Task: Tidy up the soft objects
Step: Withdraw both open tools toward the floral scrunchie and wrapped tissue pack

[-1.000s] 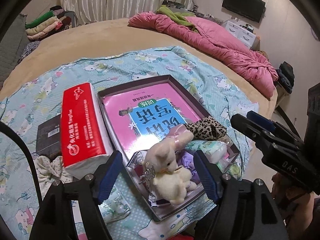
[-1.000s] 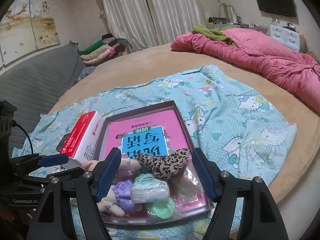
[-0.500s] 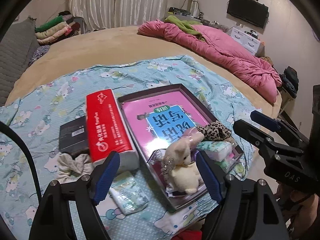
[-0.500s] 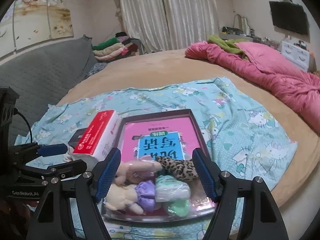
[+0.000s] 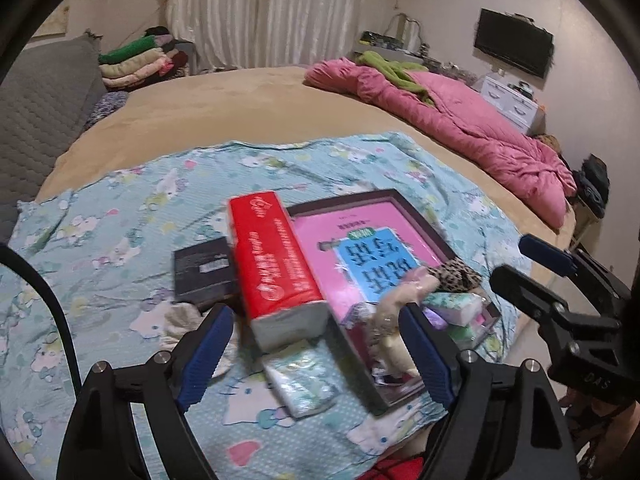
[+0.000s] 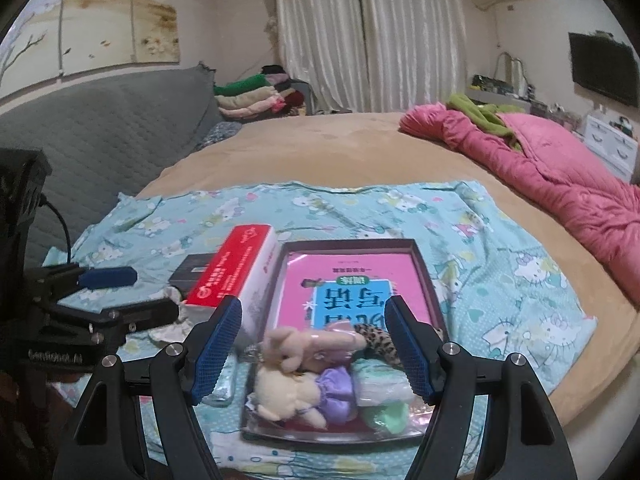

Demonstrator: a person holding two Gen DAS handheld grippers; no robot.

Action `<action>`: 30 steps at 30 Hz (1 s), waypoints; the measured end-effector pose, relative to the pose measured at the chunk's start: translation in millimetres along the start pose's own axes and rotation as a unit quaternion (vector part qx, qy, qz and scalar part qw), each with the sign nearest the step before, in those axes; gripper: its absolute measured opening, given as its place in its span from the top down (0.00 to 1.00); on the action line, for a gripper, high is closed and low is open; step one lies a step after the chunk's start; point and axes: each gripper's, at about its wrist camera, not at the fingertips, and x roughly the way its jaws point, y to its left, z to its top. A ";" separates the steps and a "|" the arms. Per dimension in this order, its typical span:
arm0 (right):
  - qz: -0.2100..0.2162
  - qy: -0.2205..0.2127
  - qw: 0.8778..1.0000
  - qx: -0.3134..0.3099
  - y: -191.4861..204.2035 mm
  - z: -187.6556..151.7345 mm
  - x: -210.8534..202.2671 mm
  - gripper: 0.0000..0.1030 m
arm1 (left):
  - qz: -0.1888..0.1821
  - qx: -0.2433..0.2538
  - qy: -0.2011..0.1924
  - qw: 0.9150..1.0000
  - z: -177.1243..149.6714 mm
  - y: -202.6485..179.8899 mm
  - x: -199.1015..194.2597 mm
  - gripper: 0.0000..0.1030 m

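Observation:
A dark tray [image 6: 425,276] with a pink book lies on the Hello Kitty blanket. At its near end sit a cream plush rabbit [image 6: 286,376], a purple soft item [image 6: 336,390], a pale green tissue pack [image 6: 380,390], a green soft item [image 6: 386,416] and a leopard-print scrunchie [image 6: 378,338]. The tray [image 5: 416,216] and rabbit [image 5: 394,344] also show in the left wrist view. A red tissue pack [image 5: 276,264] lies left of the tray, a small tissue pack [image 5: 304,376] and a floral cloth [image 5: 180,320] near it. My left gripper [image 5: 316,356] and right gripper [image 6: 312,348] are both open, empty, held above the near items.
A black box [image 5: 204,272] lies left of the red pack. A pink duvet [image 6: 560,172] lies at the right of the bed. A grey sofa [image 6: 100,128] and folded clothes [image 6: 252,96] stand behind. The bed edge runs close below the tray.
Both grippers have pulled back and up from the tray, so more of the room shows. The left view has swung left over the red tissue pack. Both jaws stay open.

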 end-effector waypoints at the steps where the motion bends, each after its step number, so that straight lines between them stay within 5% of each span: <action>1: 0.003 0.000 1.000 -0.004 3.4 0.2 -0.3 0.27 | 0.001 -0.003 -0.002 1.000 0.7 4.1 -1.9 0.18; 17: 0.067 0.034 0.995 -0.072 84.7 -10.8 11.0 0.27 | 0.048 -0.069 -0.015 0.996 -10.4 85.9 -26.0 0.18; 30: 0.081 0.111 0.984 -0.115 131.3 -45.0 56.6 0.27 | 0.060 -0.105 0.011 0.993 -37.6 126.3 -2.0 0.18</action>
